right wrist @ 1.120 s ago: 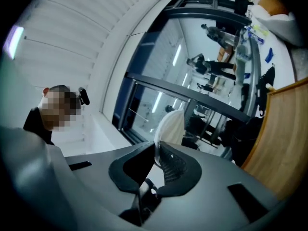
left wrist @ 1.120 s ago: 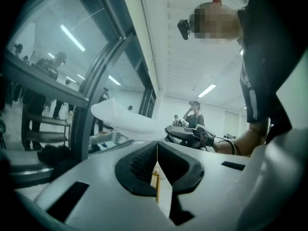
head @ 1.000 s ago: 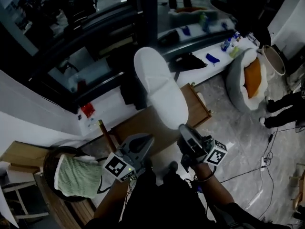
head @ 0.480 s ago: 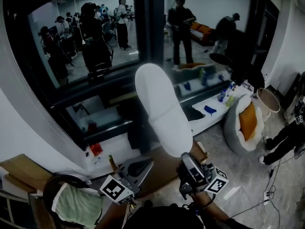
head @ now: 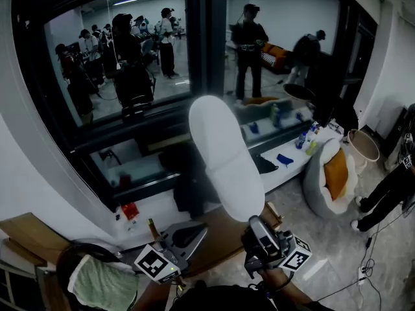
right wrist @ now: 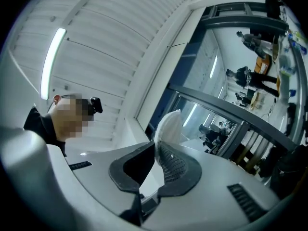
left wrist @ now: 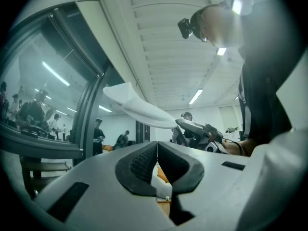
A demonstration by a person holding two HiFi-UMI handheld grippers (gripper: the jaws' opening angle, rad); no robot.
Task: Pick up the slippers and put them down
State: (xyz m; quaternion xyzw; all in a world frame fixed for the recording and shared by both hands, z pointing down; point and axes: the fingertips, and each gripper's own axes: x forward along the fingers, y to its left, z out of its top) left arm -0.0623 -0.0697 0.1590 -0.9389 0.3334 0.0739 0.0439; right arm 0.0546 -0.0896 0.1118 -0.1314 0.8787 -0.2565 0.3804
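A long white slipper (head: 224,154) stands up in the air in the middle of the head view, sole towards me, held by its lower end. My right gripper (head: 257,221) is shut on that end. In the right gripper view the slipper's edge (right wrist: 169,125) is pinched between the dark pads of the right gripper (right wrist: 156,150). My left gripper (head: 194,229) is beside it at the left, shut, with nothing in it. From the left gripper view the pads of the left gripper (left wrist: 157,146) meet, and the slipper (left wrist: 137,107) juts out from the right gripper (left wrist: 186,125).
A greenish fabric thing (head: 97,284) lies in a dark round basket at lower left. A wooden surface (head: 217,241) is below the grippers. A pale round seat with an orange cushion (head: 334,173) stands at right. A large window (head: 130,63) with people behind it fills the back.
Both grippers and the white slipper have risen, and the head view has tipped up from the floor to the window. In the last half second little has shifted.
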